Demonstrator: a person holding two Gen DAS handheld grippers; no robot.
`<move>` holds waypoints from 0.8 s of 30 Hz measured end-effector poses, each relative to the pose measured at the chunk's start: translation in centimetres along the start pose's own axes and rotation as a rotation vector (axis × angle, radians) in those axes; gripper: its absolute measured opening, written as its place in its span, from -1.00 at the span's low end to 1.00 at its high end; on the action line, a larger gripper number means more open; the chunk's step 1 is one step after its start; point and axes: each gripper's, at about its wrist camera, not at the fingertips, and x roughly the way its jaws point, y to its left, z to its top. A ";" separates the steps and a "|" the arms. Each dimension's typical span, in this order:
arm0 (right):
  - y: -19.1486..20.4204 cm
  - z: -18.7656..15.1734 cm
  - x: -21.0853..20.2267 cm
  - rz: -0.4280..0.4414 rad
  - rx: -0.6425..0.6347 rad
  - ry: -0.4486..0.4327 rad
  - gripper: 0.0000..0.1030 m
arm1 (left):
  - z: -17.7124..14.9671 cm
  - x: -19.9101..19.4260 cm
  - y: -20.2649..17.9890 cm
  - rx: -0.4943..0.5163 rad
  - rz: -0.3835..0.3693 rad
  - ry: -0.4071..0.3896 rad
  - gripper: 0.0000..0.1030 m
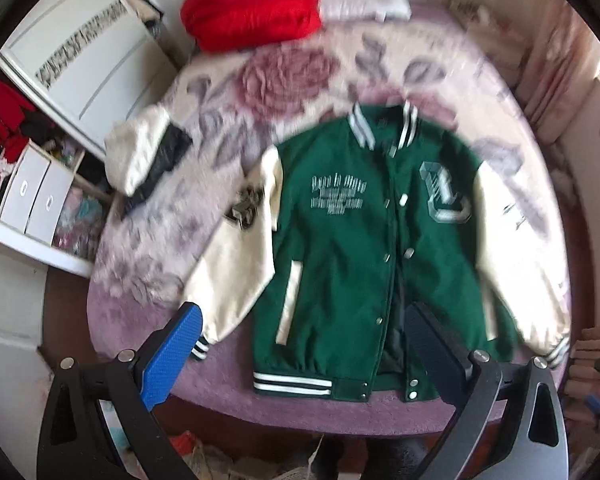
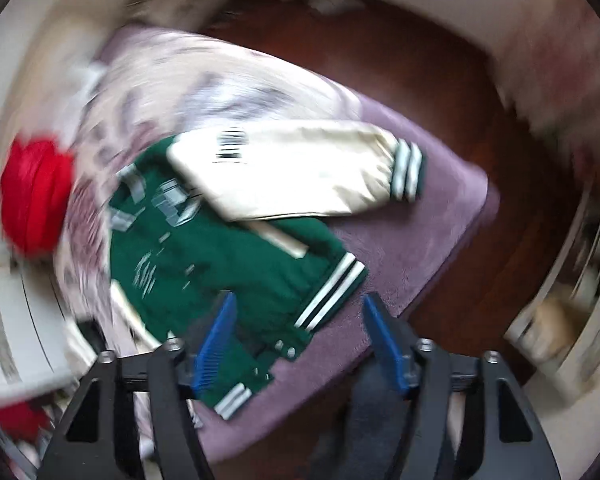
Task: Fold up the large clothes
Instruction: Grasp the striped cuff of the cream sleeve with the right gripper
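Note:
A green varsity jacket [image 1: 340, 240] with cream sleeves lies front up on the bed, collar far, striped hem near me. In the left wrist view both sleeves spread out to the sides. My left gripper [image 1: 304, 328] hovers above the hem, open, with nothing between its blue fingers [image 1: 168, 356]. The right wrist view is blurred: the jacket [image 2: 204, 256] lies slanted, one cream sleeve [image 2: 292, 176] stretched toward the bed's corner. My right gripper [image 2: 298, 320] is open above the striped hem [image 2: 332, 292], with nothing held.
The bed has a floral cover [image 1: 284, 76] and purple edge [image 1: 228, 396]. A red bundle [image 1: 252, 4] lies at the far end and a cream and black garment [image 1: 148, 160] at the left. A white wardrobe [image 1: 76, 52] with drawers stands left. Dark wooden floor [image 2: 440, 80] surrounds the bed.

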 end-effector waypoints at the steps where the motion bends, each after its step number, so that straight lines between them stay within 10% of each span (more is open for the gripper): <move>1: -2.1 1.5 2.9 0.012 0.058 0.021 0.50 | 0.0 2.2 -1.2 0.000 0.002 0.029 1.00; 8: -11.2 7.4 20.5 0.191 0.359 0.038 0.51 | -0.2 14.5 -7.6 0.030 0.064 0.140 1.00; 15: -11.5 10.0 26.4 0.414 0.493 -0.174 0.49 | -0.4 23.1 -10.8 -0.045 0.001 0.316 1.00; 20: -10.2 9.4 28.1 0.340 0.556 -0.257 -0.61 | -0.3 25.3 -12.1 0.017 0.001 0.278 1.00; 24: -6.6 9.5 25.7 0.333 0.466 -0.301 -0.74 | 0.2 26.0 -10.4 0.019 0.036 0.224 1.00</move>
